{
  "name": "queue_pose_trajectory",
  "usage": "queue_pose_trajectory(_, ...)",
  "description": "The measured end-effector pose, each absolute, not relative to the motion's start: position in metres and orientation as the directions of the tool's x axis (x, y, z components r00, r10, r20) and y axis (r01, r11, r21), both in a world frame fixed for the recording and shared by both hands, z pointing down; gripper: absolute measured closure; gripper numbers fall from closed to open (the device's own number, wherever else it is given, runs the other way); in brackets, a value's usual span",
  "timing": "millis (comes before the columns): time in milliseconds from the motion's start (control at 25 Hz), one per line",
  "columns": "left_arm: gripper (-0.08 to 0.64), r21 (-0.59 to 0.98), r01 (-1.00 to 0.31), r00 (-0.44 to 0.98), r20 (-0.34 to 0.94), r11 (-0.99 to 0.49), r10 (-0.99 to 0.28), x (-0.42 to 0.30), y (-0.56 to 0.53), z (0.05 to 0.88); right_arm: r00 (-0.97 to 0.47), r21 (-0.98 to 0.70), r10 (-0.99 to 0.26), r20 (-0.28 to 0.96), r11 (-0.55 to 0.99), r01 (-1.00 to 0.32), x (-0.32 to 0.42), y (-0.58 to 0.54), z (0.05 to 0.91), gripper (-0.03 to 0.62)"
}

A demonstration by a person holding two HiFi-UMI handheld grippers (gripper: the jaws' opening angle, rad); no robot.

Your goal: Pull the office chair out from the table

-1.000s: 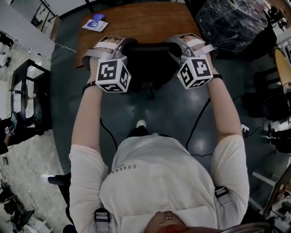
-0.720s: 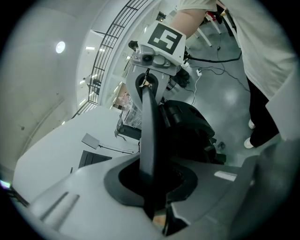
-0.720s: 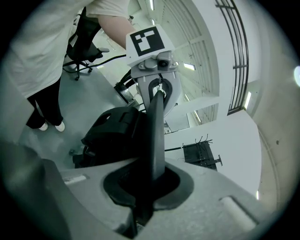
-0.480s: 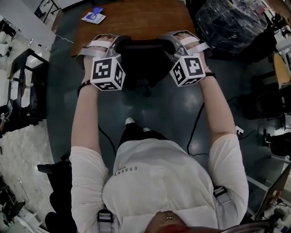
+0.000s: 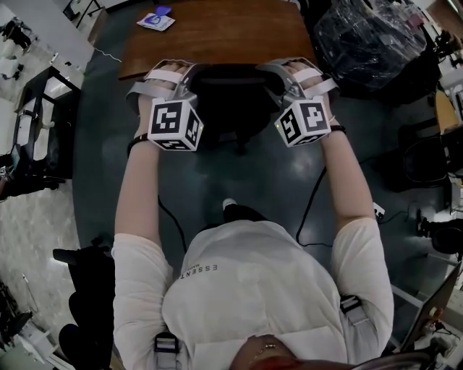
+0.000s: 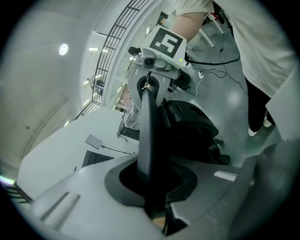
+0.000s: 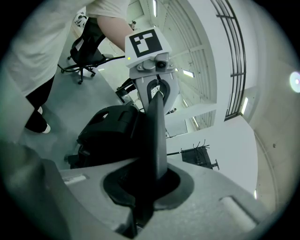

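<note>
In the head view a black office chair stands at the front edge of a brown wooden table. My left gripper is shut on the left edge of its backrest, and my right gripper is shut on the right edge. In the left gripper view the thin backrest edge runs up out of the left gripper toward the right gripper, with the seat beside it. The right gripper view mirrors this: the backrest rises from the right gripper to the left gripper.
A blue and white item lies on the table's far left corner. A plastic-wrapped black bundle sits at the right of the table. A cable crosses the floor. Another black chair stands at the right, a dark rack at the left.
Both grippers have drawn back toward the person with the chair's backrest in them, and the chair stands further out from the table edge. The person's feet have shifted back.
</note>
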State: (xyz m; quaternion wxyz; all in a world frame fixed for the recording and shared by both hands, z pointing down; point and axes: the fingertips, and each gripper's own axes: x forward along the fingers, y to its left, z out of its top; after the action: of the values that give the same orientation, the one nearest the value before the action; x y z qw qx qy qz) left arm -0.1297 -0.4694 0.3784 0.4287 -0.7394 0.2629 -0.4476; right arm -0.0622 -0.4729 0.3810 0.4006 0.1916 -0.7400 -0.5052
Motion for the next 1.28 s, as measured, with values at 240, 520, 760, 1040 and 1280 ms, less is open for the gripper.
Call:
queue_pose_trajectory(240,0.502,-0.873,0.003,0.471,0.431,-0.488,-0.77,-0.133,-0.43,0.378,-0.597,0.901,-0.696,0.398,0.42,0.111,-0.065,-0.435,0.381,0.575)
queue_pose_trajectory(520,0.499,-0.88,-0.011,0.483,0.411,-0.475,-0.773,-0.133,-0.388,0.375,-0.582,0.892,-0.701,0.413,0.44,0.103,-0.065,-0.391,0.379,0.575)
queue_pose_trajectory(760,0.497,-0.885,-0.022,0.491,0.395,-0.465,-0.776,-0.134,-0.356,0.372,-0.571,0.898,-0.716,0.402,0.431,0.092,-0.066,-0.357,0.377,0.575)
queue_pose_trajectory(1040,0.499,-0.889,-0.016,0.504,0.387,-0.457,-0.772,-0.131,-0.316,0.37,-0.567,0.902,-0.722,0.395,0.423,0.089,-0.064,-0.318,0.375,0.575)
queue_pose_trajectory(1280,0.497,-0.892,-0.013,0.51,0.382,-0.451,-0.771,-0.119,-0.287,0.37,-0.57,0.899,-0.719,0.398,0.429,0.087,-0.052,-0.289,0.375,0.575)
